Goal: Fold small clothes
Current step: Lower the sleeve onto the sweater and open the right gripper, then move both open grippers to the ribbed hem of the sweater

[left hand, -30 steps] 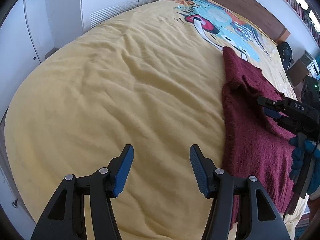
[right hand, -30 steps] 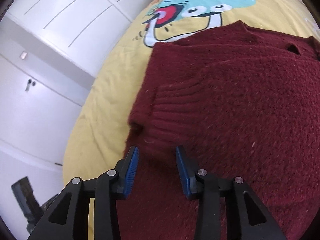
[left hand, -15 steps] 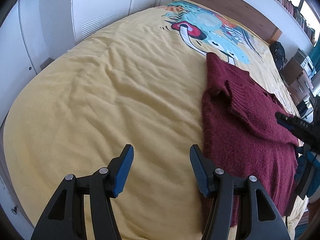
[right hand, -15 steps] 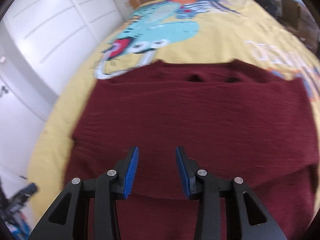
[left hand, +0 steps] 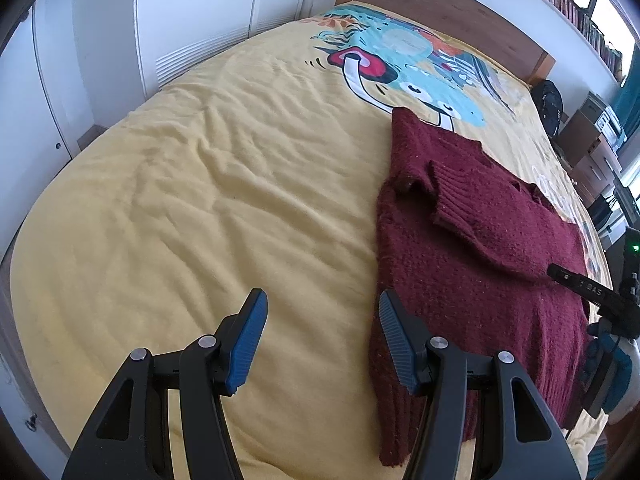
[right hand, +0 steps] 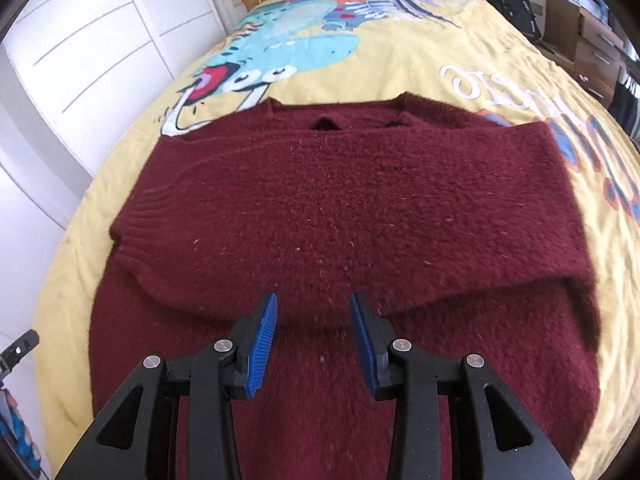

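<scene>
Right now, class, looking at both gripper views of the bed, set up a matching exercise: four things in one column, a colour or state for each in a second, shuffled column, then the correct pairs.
Things:
1. sweater
2. bedspread
3. left gripper
4. headboard

Descriptions:
A. brown wood
B. dark red knit, one sleeve folded across the body
C. yellow with a cartoon print
D. open and empty above bare bedspread

Pairs: 1-B, 2-C, 3-D, 4-A
</scene>
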